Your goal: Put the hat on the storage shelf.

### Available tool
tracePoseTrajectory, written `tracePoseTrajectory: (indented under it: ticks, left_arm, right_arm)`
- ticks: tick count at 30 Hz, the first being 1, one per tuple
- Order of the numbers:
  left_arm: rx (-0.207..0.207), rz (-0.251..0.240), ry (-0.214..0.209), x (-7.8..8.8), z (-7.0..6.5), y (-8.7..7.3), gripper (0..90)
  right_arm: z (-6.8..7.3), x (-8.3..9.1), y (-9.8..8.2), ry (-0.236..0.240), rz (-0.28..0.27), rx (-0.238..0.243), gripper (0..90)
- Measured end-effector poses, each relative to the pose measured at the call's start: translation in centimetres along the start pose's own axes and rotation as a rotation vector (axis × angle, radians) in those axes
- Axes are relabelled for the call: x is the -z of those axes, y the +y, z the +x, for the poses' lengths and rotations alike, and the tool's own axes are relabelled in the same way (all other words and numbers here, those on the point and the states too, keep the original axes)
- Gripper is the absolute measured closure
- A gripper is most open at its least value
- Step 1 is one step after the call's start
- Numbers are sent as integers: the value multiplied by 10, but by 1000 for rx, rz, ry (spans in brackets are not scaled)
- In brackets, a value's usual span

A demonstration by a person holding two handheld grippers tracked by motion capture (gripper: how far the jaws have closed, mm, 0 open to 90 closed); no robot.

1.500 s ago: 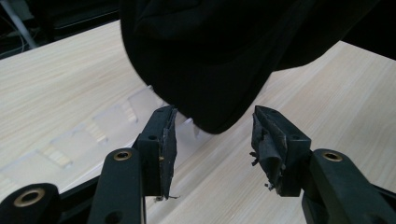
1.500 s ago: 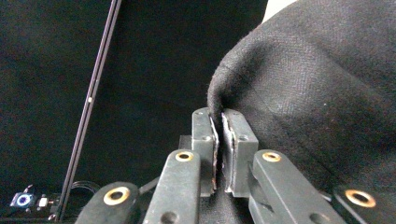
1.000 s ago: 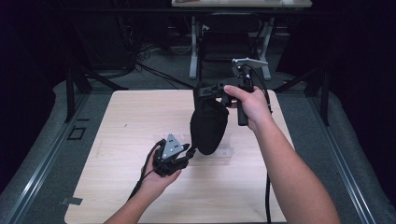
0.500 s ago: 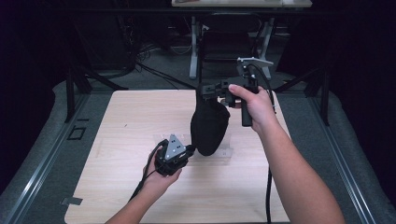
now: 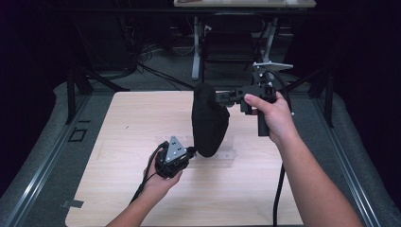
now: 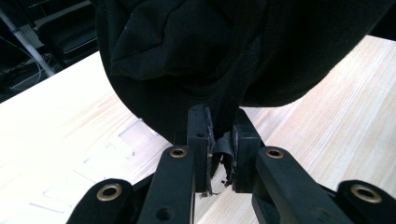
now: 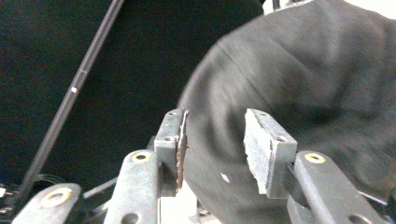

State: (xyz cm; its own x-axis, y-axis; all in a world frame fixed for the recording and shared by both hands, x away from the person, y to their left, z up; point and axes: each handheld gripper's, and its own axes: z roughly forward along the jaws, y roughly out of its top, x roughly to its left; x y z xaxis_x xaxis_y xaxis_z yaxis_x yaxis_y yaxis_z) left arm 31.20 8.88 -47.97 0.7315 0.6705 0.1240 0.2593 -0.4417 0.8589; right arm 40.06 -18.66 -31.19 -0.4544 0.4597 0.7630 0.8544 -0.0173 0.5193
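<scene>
Left gripper (image 6: 219, 154): jaws clamped tight on a fold at the bottom edge of the black cloth (image 6: 224, 51), low over the near middle of the table (image 5: 137, 123).
Right gripper (image 7: 212, 149): jaws have just been opening; the pads stand apart with the cloth's upper end in front of them, nothing pinched.
Right hand (image 5: 272, 113): raised over the far right of the table, gripper pointing left at the cloth's top.
Black cloth: hangs upright in mid-table, bottom end just right of the left gripper; what keeps the top up I cannot tell.
Clear plastic sheet (image 5: 222, 151): lies flat on the wood under the cloth's low end.
Step in hand: looks like a hand-over, the left taking the cloth as the right lets go.
Doing it well: keep the left clamp firm and steady, draw the right straight back so no pad snags the fabric, then lower slowly so the cloth settles without bunching.
</scene>
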Motion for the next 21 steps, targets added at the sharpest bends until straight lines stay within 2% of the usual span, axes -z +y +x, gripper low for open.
tracePoseTrajectory:
  ticks: [6,9,12,17,21]
  left_arm:
    - [-1,-1,11,1,1,-1,830]
    - [-3,3,16,2,3,-2,834]
    - [-1,7,20,3,5,-4,837]
    - [3,10,27,4,7,-7,839]
    - [-24,18,38,5,6,-10,840]
  right_arm:
    - [2,8,-13,-60,-18,48,533]
    - [0,11,-19,-125,-38,84,514]
    - [-6,15,-24,-163,-34,96,514]
    - [-10,21,-30,-189,-49,105,514]
    - [-13,26,-34,-189,-62,104,514]
